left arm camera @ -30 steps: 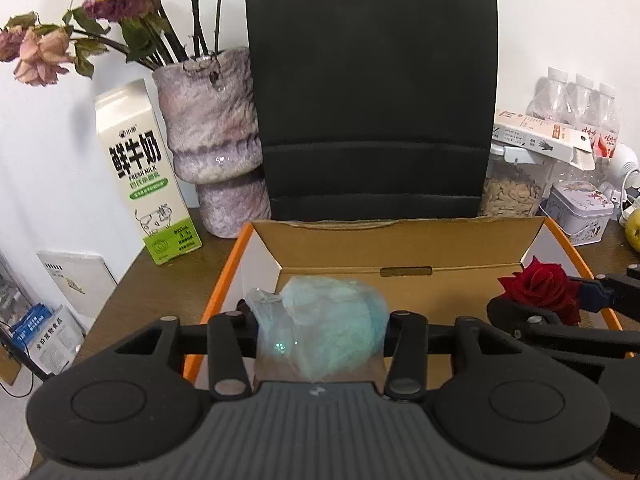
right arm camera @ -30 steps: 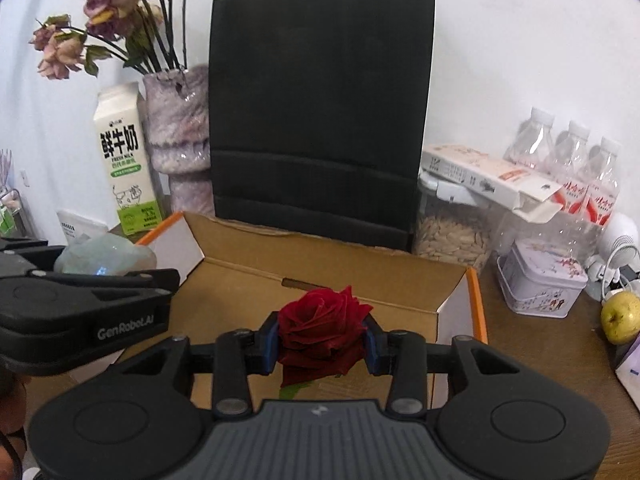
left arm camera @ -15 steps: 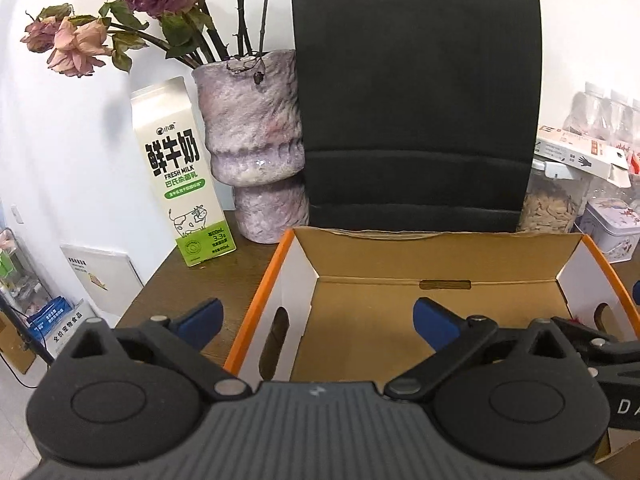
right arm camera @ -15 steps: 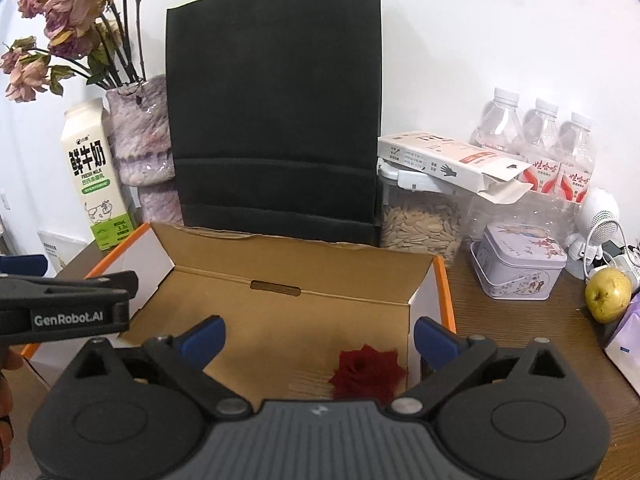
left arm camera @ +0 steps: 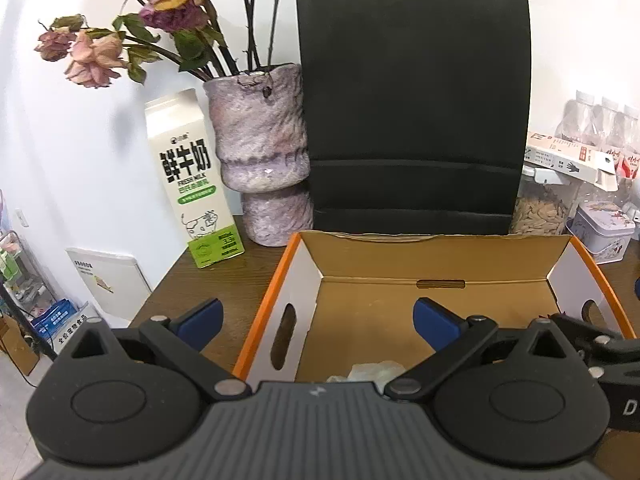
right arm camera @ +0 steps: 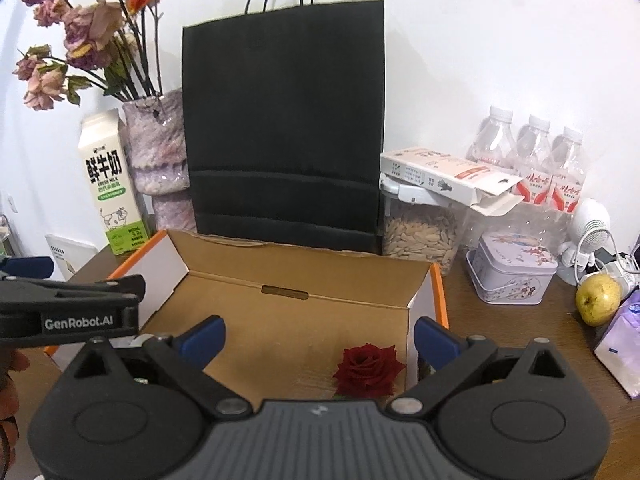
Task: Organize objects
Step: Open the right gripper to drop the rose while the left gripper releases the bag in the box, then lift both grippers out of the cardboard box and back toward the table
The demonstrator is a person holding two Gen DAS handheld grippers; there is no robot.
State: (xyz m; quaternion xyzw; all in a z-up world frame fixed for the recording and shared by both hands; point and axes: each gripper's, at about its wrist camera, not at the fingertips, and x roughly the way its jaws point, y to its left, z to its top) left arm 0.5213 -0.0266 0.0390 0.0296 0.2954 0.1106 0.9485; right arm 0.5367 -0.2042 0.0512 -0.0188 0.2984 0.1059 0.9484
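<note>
Both grippers, left gripper (left arm camera: 316, 320) and right gripper (right arm camera: 318, 334), are hanging wide apart and empty; the rose (right arm camera: 369, 369) is lying in the box (right arm camera: 224, 256) just beneath the right one.

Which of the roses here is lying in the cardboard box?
The red rose, lying loose on the box floor near its right wall. The faded pink roses stand on stems in the vase.
</note>
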